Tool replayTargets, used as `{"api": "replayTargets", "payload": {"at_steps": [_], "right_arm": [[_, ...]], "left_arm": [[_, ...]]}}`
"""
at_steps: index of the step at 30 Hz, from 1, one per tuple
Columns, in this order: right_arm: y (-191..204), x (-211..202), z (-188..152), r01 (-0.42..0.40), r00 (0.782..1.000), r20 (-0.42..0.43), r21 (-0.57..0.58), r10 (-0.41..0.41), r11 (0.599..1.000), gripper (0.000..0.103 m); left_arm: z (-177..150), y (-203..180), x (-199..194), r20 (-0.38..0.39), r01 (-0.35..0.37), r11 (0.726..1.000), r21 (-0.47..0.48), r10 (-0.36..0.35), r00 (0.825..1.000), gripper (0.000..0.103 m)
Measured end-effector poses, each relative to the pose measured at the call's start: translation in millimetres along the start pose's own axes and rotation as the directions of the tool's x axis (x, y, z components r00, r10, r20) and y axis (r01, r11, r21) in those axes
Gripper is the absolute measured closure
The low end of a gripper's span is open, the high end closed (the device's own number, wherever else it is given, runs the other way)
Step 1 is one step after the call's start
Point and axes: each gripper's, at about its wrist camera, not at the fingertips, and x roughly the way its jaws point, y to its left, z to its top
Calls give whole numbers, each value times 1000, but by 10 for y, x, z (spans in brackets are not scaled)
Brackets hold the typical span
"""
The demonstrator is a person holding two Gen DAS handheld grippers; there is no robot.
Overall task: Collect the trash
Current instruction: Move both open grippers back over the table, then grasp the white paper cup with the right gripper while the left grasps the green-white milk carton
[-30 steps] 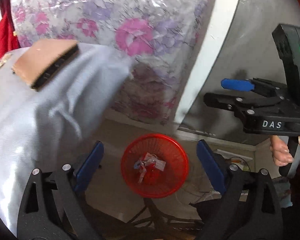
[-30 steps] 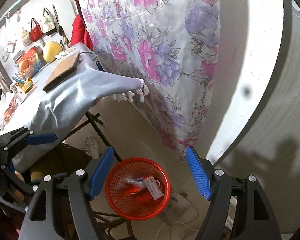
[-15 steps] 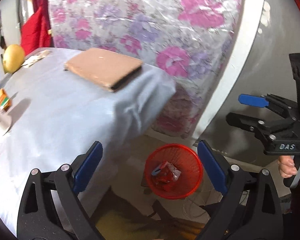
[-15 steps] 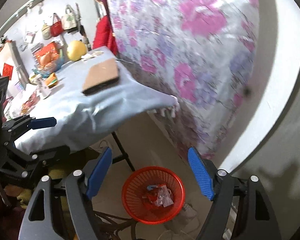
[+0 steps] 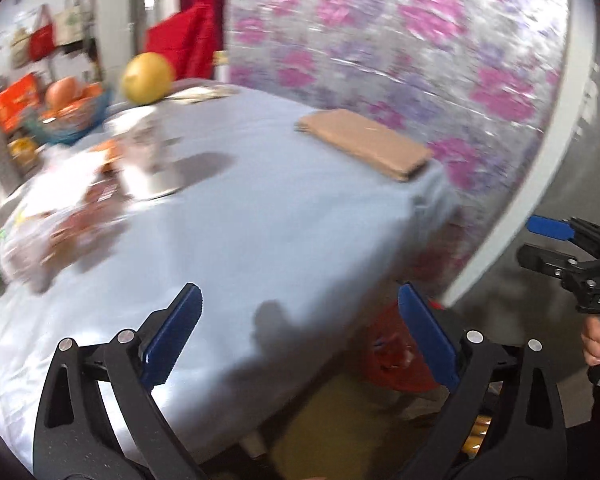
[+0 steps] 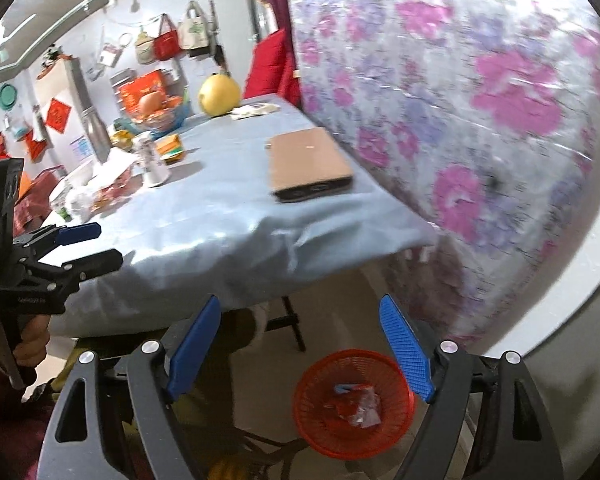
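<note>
From the left wrist, our left gripper has swung up from the red basket to the blue-clothed worktop. Its fingers have just been opening and stand wide, with nothing between them. The basket is now half hidden behind the worktop's edge and the right-hand finger. The wrappers on the worktop's left side look like the next trash, but motion blur leaves them hard to read. The right gripper shows at the frame's edge.

From the right wrist, our right gripper has also lifted. Its fingers have been opening too, wide and empty. The basket sits on the floor below the worktop, with discarded wrappers inside. One drop looks done; a return trip follows. More litter lies beside a white cup, partly cut off by the left gripper.
</note>
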Motion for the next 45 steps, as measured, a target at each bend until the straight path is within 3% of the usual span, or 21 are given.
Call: {"api": "replayTargets", "payload": {"at_steps": [5,14,24,33,42,45], "right_arm": [[334,100,94,-56,998,-5,-43,56,997,21],[825,258,257,-129,992,-13,-96,128,987,18],[1427,673,610,-227,974,-25,-134,225,965,18],[1901,1200,1063,-246,969,-36,-162,243,956,18],[2061,1771,1418,-218,976,-43,-118,215,969,18],[2095,1905,1512,-215,976,-45,-100,212,971,18]], "left_arm": [[-157,528,-191,15,-92,991,-100,94,995,7],[-416,1394,-422,12,-195,934,-300,208,978,7],[-592,1961,-529,-17,-281,881,-380,297,955,7],[-660,2372,-563,-85,-398,819,-413,400,913,7],[-609,2681,-613,-105,-437,779,-451,440,892,7],[-616,2768,-619,-109,-418,772,-479,420,901,7]]}}
